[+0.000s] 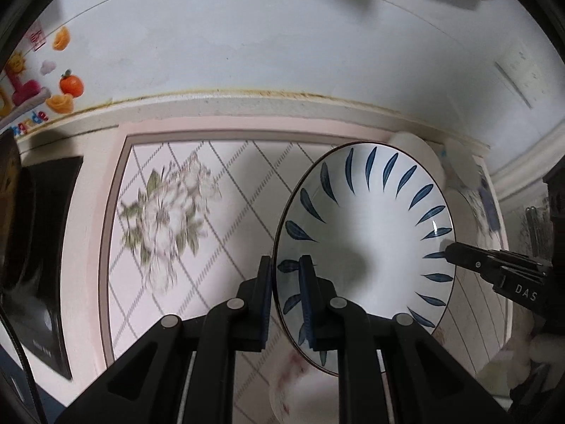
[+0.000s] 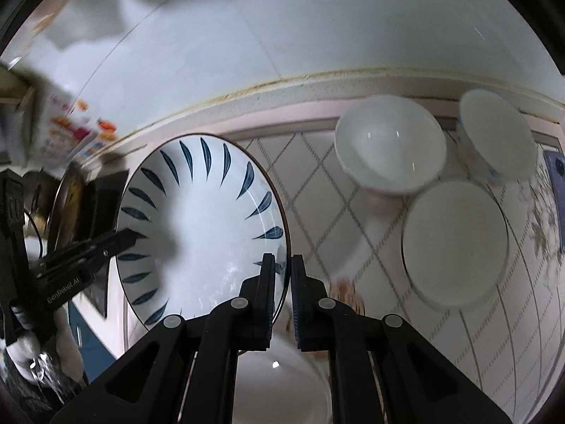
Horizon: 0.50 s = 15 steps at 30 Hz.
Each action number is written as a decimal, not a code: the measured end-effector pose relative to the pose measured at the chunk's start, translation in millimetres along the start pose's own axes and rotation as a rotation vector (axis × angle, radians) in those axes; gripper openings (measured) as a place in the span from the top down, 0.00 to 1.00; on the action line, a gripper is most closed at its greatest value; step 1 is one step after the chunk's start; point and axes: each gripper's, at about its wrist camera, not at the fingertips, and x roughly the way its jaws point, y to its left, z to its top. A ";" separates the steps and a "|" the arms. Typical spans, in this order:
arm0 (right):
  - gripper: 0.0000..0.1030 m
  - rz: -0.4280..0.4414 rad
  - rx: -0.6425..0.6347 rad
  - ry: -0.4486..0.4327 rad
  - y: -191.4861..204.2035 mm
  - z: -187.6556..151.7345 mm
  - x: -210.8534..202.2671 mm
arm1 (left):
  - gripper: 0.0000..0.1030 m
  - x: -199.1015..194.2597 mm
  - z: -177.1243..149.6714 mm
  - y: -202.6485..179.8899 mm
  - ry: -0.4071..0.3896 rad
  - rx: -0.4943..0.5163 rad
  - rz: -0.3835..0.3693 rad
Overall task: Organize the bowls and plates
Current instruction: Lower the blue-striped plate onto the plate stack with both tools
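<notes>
A white plate with blue leaf marks round its rim (image 1: 367,233) is held up off the table, tilted, by both grippers. My left gripper (image 1: 286,282) is shut on its left rim. My right gripper (image 2: 282,279) is shut on its right rim; the plate (image 2: 201,226) fills the left of the right wrist view. Each gripper shows in the other's view, the right one (image 1: 494,268) and the left one (image 2: 88,251). Two white bowls (image 2: 388,152) (image 2: 494,134) and a white plate (image 2: 455,243) sit on the table to the right.
The table has a floral, diamond-patterned cloth (image 1: 169,208) and stands against a white wall (image 1: 282,42). A dark flat object (image 1: 46,247) lies at the left edge. Another white dish (image 2: 282,381) lies below the held plate. Colourful stickers (image 1: 63,84) are on the wall at left.
</notes>
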 end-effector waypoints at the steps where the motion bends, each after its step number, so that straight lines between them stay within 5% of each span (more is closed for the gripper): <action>1: 0.90 0.003 -0.008 0.007 -1.3 -10.6 -6.9 | 0.88 -5.7 -10.7 -0.8 0.000 -0.002 -0.006; 15: 0.90 0.042 -0.036 0.119 -24.4 -118.0 -12.6 | 0.88 11.8 -106.2 -17.2 0.099 -0.071 0.017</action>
